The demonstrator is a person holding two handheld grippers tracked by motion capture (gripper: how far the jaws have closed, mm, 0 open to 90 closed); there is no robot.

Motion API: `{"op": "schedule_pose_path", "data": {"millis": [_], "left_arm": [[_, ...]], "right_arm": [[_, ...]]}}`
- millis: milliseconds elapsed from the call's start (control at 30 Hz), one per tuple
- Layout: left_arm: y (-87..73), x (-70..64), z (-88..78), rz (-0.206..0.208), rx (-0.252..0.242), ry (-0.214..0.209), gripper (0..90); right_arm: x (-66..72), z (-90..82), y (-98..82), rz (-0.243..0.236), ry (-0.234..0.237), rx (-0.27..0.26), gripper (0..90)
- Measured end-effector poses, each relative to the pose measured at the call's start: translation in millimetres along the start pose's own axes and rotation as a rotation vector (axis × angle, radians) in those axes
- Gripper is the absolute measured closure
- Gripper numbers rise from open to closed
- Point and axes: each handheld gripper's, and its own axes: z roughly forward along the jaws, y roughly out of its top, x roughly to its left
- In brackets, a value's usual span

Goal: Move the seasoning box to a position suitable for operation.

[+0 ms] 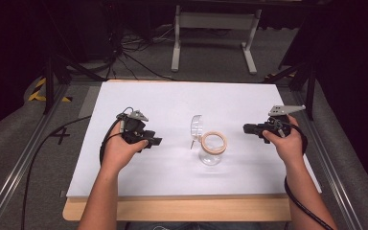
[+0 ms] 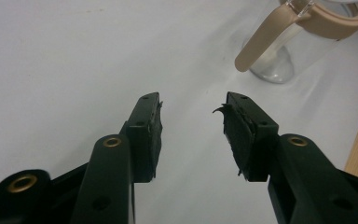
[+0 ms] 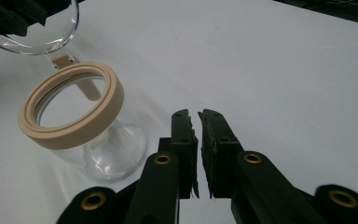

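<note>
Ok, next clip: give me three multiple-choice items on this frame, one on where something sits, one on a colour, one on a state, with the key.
1. Where does the glass jar stand on the white table?
A. Between the two grippers, near the middle
B. At the far left corner
C. Off the table, on the floor

2. What colour is the ring around the jar's mouth?
A. Bright blue
B. Beige
C. Black

3. How do the two grippers stand?
A. Both clamped on the jar
B. Left shut, right wide open
C. Left open, right shut on nothing

Key: 1 A, the high view shows the jar between the left gripper and the right gripper. 2 B, the right gripper view shows a beige band at the rim, with the clear lid swung open behind it. 3 C, the left gripper view shows a wide gap between its jaws, while the right gripper view shows its jaws together with nothing between.
</note>
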Motion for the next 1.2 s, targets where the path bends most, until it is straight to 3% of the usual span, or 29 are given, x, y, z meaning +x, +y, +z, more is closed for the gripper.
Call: {"op": "schedule_pose_path", "data": {"millis": [233, 333, 500, 600, 800, 1200], "left_arm": [[-1.0, -0.6, -6.5, 0.001, -0.012, 0.000, 59.0], [-0.9, -1.8, -9.4, 0.000, -0.026, -0.040, 65.5], [-0.7, -5.4, -12.4, -0.001, -0.012, -0.050, 72.0], [-0.7, -8.6, -12.9, 0.027, 0.014, -0.035, 70.3], [0.4, -12.5, -12.2, 0.044, 0.016, -0.066, 68.9], [-0.1, -14.0, -5.1, 0.058, 0.045, -0.067, 66.9]], "right_arm": [[3.2, 4.8, 0.6, -0.006, 0.009, 0.011, 83.5], [5.6, 8.8, 1.3, -0.019, 0.021, 0.017, 84.7], [10.9, 20.1, 0.7, -0.043, 0.059, 0.050, 89.7], [16.1, 27.5, 2.0, -0.084, 0.081, 0.073, 89.9], [22.3, 39.6, 3.1, -0.113, 0.082, 0.088, 89.9], [17.6, 73.1, -12.5, -0.102, 0.131, 0.154, 89.9]]}}
